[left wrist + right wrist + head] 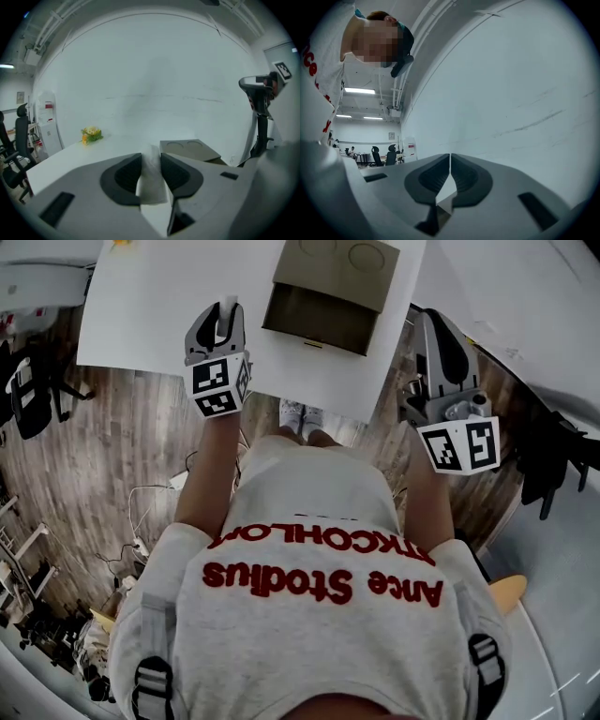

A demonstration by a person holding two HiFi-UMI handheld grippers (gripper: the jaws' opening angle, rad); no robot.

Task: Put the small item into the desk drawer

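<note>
A small white item (151, 183) sits pinched between the dark pads of my left gripper (151, 163). In the head view that left gripper (223, 322) hovers over the white desk (141, 324), with the white item (229, 306) poking out past its tips. To its right stands a small brown drawer unit (333, 277) with its drawer (317, 321) pulled open toward me. The same unit (190, 149) appears just right of the left jaws. My right gripper (442, 338) is held beside the desk's right edge, its jaws (449, 161) shut with nothing between them.
A small yellow-green object (91, 134) lies on the desk's far left. Office chairs (18, 136) stand to the left over a wooden floor (112, 446) with cables. The person's shoes (300, 416) show below the desk's near edge.
</note>
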